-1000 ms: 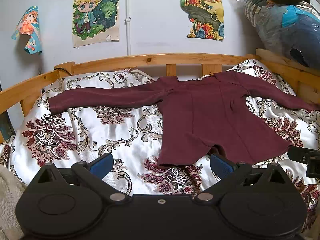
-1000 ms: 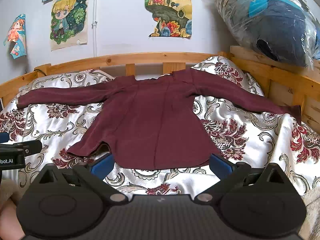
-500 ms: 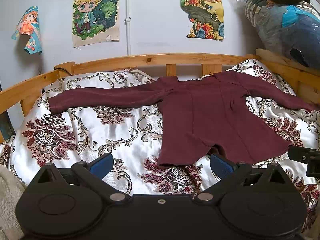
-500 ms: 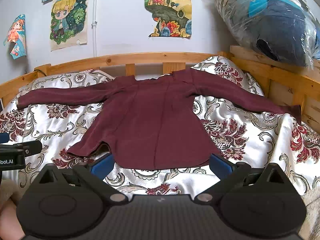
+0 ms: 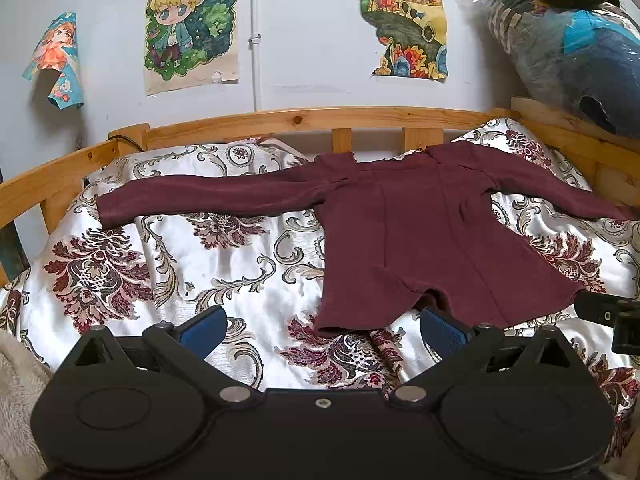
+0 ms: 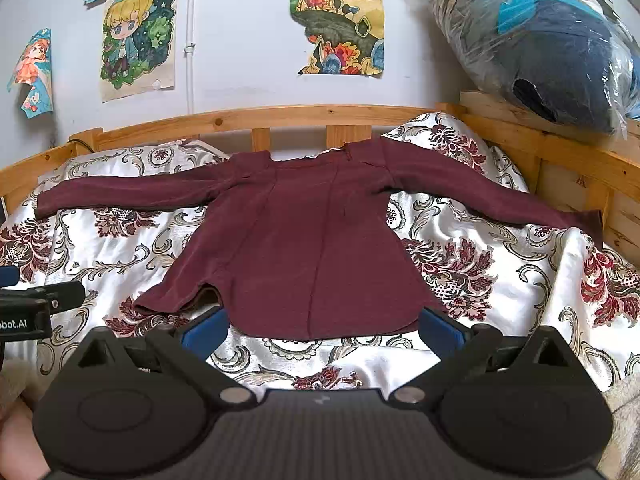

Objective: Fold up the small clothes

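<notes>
1 maroon top lies flat on the bed, both sleeves spread out, neck toward the headboard. 2 grippers, both off the top near its hem: left gripper w/ jaws wide apart by the hem's left corner; right gripper also spread wide, at mid-hem. 4 posters on the wall above the headboard, 1 bagged bundle to its right.

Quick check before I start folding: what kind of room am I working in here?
Most likely a bedroom, perhaps a child's: a wooden bed frame holds a floral satin bedspread, cartoon posters hang on the wall, and the maroon long-sleeved top lies spread flat.
</notes>
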